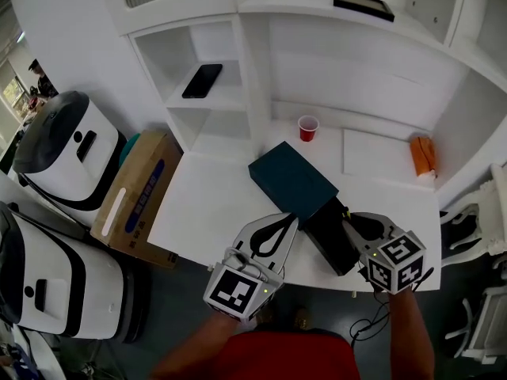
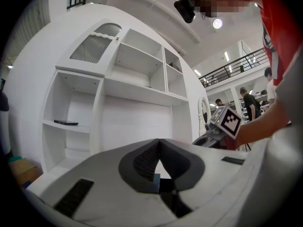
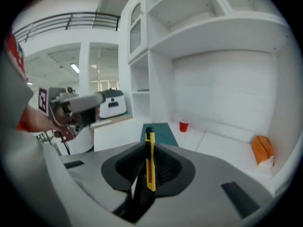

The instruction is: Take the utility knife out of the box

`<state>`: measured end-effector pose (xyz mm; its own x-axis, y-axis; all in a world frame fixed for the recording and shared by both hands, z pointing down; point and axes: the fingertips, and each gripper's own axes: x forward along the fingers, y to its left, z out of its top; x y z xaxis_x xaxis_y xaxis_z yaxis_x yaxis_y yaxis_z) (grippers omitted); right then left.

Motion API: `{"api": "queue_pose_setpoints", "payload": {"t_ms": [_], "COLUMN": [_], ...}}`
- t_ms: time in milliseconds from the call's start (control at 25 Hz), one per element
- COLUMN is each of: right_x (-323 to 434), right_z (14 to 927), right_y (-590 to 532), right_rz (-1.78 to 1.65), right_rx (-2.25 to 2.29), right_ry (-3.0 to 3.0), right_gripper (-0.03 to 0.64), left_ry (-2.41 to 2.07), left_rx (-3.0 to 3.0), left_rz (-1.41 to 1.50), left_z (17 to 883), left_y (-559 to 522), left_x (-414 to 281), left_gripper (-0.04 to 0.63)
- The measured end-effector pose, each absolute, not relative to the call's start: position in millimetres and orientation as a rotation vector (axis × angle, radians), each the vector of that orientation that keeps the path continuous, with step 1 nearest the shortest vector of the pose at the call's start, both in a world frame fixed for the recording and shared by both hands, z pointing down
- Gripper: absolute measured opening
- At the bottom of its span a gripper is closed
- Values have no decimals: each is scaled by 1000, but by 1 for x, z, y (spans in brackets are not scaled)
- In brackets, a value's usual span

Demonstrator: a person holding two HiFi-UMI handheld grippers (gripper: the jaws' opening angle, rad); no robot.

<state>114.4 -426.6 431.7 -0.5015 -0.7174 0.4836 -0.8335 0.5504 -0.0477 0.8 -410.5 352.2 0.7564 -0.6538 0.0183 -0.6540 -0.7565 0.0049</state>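
A yellow utility knife (image 3: 150,167) stands upright between the pads of my right gripper (image 3: 148,143), which is shut on it and lifted above the table. In the head view this right gripper (image 1: 350,223) hovers over the open black box (image 1: 333,242) at the table's front edge. The dark teal lid (image 1: 291,179) lies slanted just behind the box, and it shows beyond the knife as the teal lid (image 3: 161,132). My left gripper (image 1: 291,222) has its tips together at the lid's near edge. Nothing shows between the tips of the left gripper (image 2: 159,142).
A red cup (image 1: 308,127) stands at the back of the white table (image 1: 214,204), and an orange object (image 1: 424,155) lies at the right. A black phone (image 1: 203,80) rests on a shelf. A cardboard box (image 1: 139,196) and white machines (image 1: 67,153) stand to the left.
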Motion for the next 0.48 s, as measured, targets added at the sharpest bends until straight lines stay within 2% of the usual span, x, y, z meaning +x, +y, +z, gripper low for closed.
{"api": "queue_pose_setpoints", "payload": {"t_ms": [240,480], "right_x": [102,97], "right_z": [349,321], "right_y": [-394,-374], "right_rz": [189,100], "right_rx": [1415,1495], "right_ry": [-2700,-2828], "right_gripper": [74,74], "left_ry": [-1041,-984], "left_rx": [2974,3006], "left_rz": [-3,-26], "left_z": [336,322], "left_y": [-401,-389], "left_x": [18,35], "left_gripper": [18,18]}}
